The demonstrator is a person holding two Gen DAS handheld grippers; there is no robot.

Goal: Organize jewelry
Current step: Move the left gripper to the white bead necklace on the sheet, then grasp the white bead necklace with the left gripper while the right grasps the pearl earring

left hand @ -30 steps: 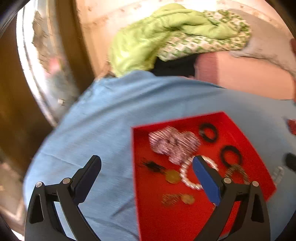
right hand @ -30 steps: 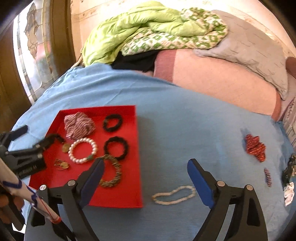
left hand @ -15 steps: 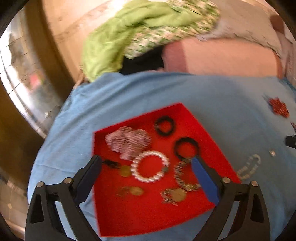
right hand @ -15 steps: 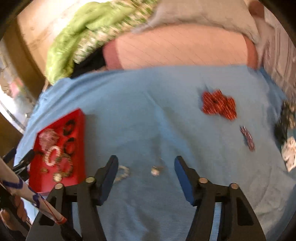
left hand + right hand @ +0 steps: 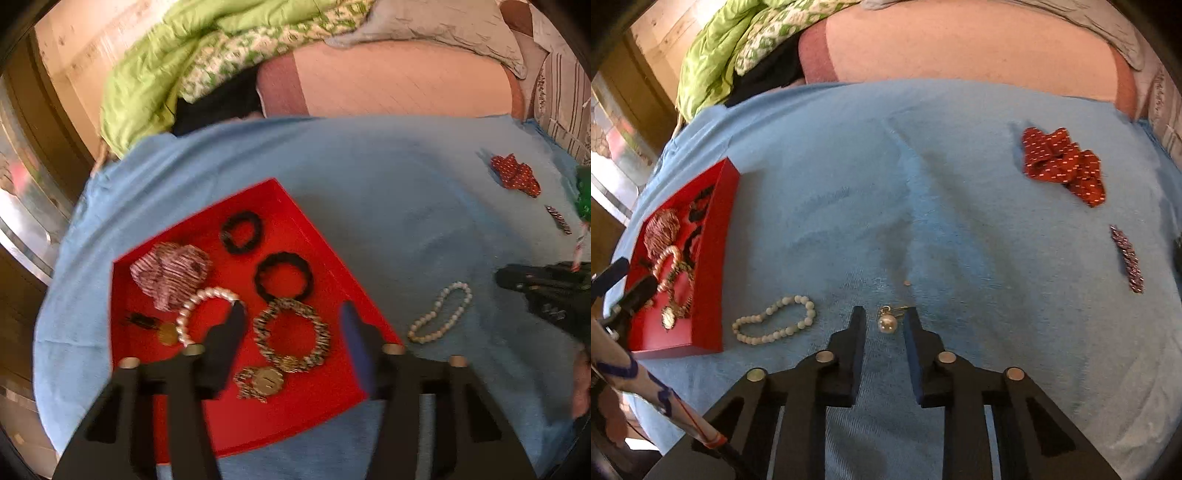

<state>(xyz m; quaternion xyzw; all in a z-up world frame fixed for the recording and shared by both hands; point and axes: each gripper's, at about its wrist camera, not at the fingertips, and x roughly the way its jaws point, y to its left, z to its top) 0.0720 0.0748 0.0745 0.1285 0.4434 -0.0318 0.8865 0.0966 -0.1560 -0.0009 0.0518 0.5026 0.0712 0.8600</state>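
On the blue cloth (image 5: 960, 184), both tongs have narrowed and keep closing; right tongs (image 5: 884, 317) now straddle a pearl earring (image 5: 887, 323).

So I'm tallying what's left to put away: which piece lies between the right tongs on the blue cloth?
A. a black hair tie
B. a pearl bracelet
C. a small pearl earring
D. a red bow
C: the pearl earring lies on the blue cloth between the closing fingers of the right tongs, untouched.
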